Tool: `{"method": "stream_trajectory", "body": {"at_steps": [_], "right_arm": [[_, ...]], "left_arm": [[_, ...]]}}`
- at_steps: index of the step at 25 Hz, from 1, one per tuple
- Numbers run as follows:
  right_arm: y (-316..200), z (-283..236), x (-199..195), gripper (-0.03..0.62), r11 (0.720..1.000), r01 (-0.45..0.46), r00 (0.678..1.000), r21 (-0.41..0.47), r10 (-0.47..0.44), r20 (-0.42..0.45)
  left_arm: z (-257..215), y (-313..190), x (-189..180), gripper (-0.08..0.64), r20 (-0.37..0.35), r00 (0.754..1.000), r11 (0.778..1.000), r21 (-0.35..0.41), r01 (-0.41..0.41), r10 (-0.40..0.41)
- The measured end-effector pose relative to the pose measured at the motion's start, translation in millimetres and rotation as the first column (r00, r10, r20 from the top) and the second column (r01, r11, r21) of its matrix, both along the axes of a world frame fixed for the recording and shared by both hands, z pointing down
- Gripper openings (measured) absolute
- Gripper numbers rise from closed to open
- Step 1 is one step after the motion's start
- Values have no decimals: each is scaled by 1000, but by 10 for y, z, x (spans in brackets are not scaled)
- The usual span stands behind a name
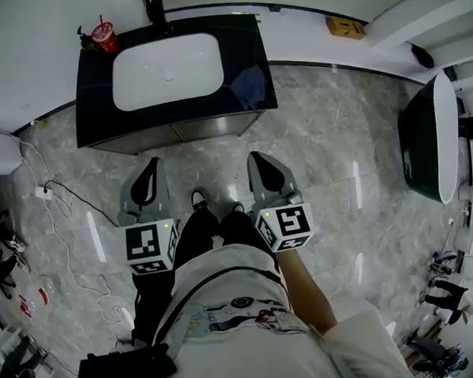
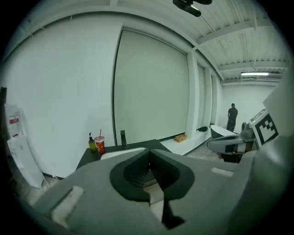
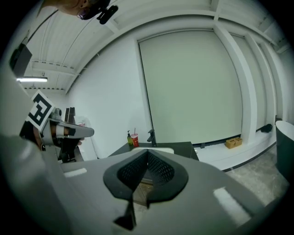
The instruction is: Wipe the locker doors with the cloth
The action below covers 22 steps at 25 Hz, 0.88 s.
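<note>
- left claw and right claw: both clenched, empty.
- step: likely the approach; only a sink table ahead, no cloth or locker visible.
- next: locate the cloth, open 1 claw.

In front of me a black desk holds a white sink and a red cup at its corner. A cardboard box lies near the wall.
</note>
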State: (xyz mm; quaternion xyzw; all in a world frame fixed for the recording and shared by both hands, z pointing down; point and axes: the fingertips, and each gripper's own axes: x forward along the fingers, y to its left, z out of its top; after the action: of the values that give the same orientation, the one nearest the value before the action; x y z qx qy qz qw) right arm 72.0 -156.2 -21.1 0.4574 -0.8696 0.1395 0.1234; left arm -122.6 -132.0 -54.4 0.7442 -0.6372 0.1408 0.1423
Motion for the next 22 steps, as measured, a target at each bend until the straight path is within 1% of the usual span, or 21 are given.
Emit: {"method": "stream_trajectory", "body": {"at_steps": [4, 9, 13, 14, 18, 22], "right_arm": [[-297, 309, 72, 6, 999, 8, 999, -51, -10, -44], [-838, 891, 176, 6, 992, 45, 992, -119, -58, -111], [-1370, 1436, 308, 8, 981, 59, 975, -183, -96, -203], [-1502, 1558, 332, 29, 978, 58, 970, -201, -102, -221], [-1920, 1955, 437, 46, 967, 57, 952, -248, -128, -278], [-2157, 2286, 502, 62, 951, 74, 935, -300, -171, -311]], "left_arm": [[131, -159, 0, 0, 7, 1000, 1000, -29, 10, -10], [262, -297, 40, 0, 25, 998, 996, -60, 61, -60], [365, -374, 139, 0, 34, 996, 993, -90, 80, -77], [421, -395, 166, 0, 37, 996, 991, -103, 82, -78], [687, -484, 333, 0, 38, 997, 984, -159, 76, -71], [958, -638, 496, 0, 39, 997, 976, -208, 70, -63]]}}
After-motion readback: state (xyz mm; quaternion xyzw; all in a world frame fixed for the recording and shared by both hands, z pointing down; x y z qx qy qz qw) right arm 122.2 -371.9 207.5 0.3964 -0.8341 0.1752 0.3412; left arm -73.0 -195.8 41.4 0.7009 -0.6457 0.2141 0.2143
